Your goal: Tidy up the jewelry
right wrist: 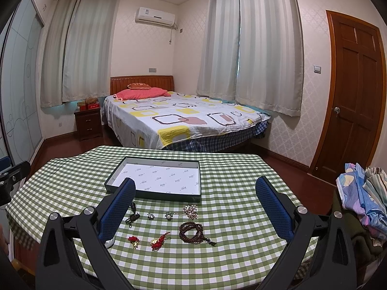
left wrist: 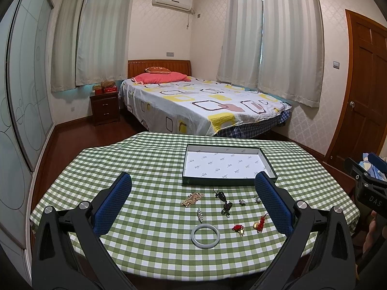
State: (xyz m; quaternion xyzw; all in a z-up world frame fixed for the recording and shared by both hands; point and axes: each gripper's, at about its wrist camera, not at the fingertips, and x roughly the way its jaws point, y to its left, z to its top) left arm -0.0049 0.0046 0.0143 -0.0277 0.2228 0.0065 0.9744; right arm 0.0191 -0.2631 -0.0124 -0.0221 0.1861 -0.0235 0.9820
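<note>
Left gripper [left wrist: 193, 186]: blue-padded fingers [left wrist: 113, 203] spread wide apart, nothing between them, nothing touched. It hangs above the near part of the table [left wrist: 150, 159], which is covered in green-and-white checked cloth.

Right gripper [right wrist: 195, 188]: fingers [right wrist: 273, 207] likewise set wide, holding nothing and in contact with nothing, over the same table.

Tray: a shallow dark-rimmed box [left wrist: 191, 166] with white printed lining sits toward the far side of the table, open side up. No jewelry is seen inside it.

Jewelry, all lying loose on the cloth on the near side of the box:
- pale jade-coloured bangle [left wrist: 205, 236], nearest the left camera, flat;
- gold-toned chain piece [left wrist: 192, 199], left of the group;
- small silver pendant [left wrist: 199, 214], between the chain piece and the bangle;
- dark cord ornament [left wrist: 223, 201], near centre;
- two red knotted charms [right wrist: 133, 240] with gold fittings, side by side but apart;
- brown bead bracelet [right wrist: 192, 232], coiled, with a dark tassel;
- pearl cluster brooch [right wrist: 191, 211], just before the box's near wall;
- two small rings or studs [right wrist: 151, 216], type too small to tell.

A heap of folded fabric [right wrist: 362, 193] lies at the right edge of the right wrist view.
</note>
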